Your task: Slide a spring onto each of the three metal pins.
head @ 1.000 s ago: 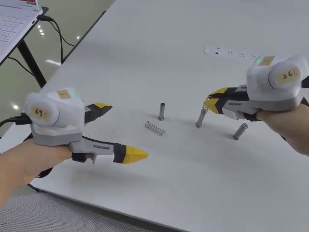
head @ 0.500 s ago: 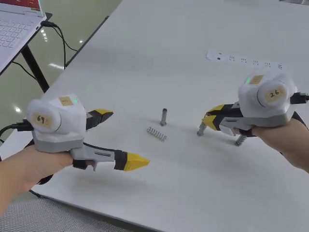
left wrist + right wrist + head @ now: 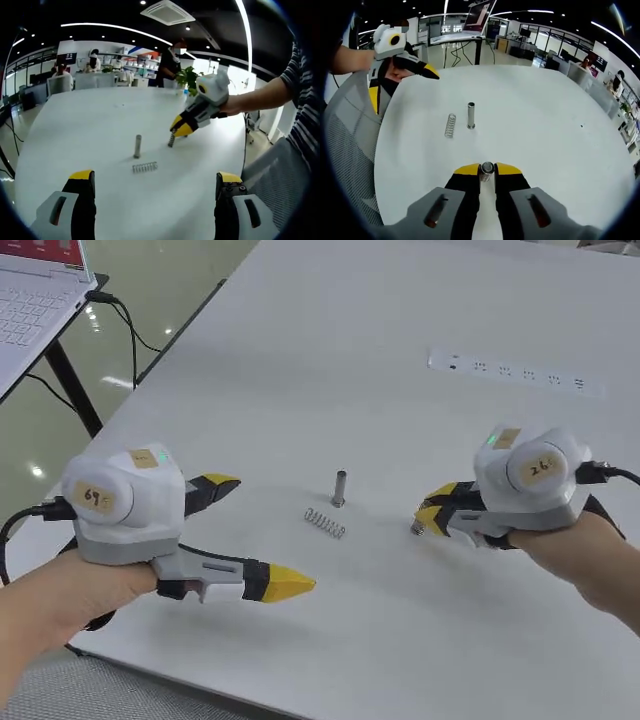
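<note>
- Standing upright near the middle of the white table (image 3: 330, 360), the bare pin (image 3: 340, 488) has the loose spring (image 3: 324, 523) lying flat just on its near side.
- Right of those, the sprung pin (image 3: 487, 168) sits between the yellow tips of the right gripper (image 3: 433, 506), which are clenched against its coil. The right gripper view shows the pin's head and coil pinched between the jaws, while the head view shows the pin's foot under the tips.
- The left gripper (image 3: 155, 175) hovers to the near left of the loose spring, jaws spread wide and grasping nothing. Its own view frames both pins, the spring and the other gripper between them.
- A power strip (image 3: 515, 375) lies at the far right, and a laptop (image 3: 35, 290) stands beyond the table's far-left edge.
</note>
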A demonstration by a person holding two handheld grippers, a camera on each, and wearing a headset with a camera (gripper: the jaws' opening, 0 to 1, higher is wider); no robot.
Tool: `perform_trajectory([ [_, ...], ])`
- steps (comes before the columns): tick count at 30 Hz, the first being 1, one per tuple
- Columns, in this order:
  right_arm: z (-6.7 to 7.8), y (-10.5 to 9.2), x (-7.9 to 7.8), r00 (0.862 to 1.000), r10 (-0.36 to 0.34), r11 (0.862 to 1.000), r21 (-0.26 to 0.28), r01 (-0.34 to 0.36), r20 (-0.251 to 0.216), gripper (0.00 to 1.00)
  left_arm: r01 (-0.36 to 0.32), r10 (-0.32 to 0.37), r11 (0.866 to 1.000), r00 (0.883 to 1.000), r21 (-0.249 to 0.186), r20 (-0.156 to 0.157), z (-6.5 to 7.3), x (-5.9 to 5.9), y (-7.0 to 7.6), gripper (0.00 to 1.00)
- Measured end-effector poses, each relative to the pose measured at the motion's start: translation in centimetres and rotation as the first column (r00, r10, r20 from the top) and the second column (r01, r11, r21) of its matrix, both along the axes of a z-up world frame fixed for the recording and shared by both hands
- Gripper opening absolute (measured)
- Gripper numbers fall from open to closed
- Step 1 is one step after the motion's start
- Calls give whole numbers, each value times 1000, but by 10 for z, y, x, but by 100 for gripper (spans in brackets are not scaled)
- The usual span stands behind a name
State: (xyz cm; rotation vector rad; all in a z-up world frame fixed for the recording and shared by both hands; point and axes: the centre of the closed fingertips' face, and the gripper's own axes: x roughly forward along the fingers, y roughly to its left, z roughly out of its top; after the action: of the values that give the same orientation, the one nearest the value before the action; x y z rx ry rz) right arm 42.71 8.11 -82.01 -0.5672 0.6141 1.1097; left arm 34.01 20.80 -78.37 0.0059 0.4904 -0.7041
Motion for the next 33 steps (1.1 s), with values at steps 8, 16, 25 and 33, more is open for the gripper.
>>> perform_trajectory([
  [8, 1, -1, 2, 1000, -25, 1000, 4, 25, -3, 8, 2, -2, 1000, 1000, -4, -1, 0, -2, -1, 98],
  [16, 5, -2, 2, 999, -43, 999, 28, 43, -13, 12, 2, -2, 1000, 1000, -4, -6, -1, -5, -2, 98],
  [25, 19, -3, 2, 996, -83, 993, 83, 85, -33, 17, 6, -6, 1000, 1000, -2, 4, 5, -2, -2, 98],
  [33, 38, 1, -4, 990, -123, 977, 169, 133, -65, 18, 11, -11, 1000, 1000, 4, 3, 5, -2, -1, 98],
])
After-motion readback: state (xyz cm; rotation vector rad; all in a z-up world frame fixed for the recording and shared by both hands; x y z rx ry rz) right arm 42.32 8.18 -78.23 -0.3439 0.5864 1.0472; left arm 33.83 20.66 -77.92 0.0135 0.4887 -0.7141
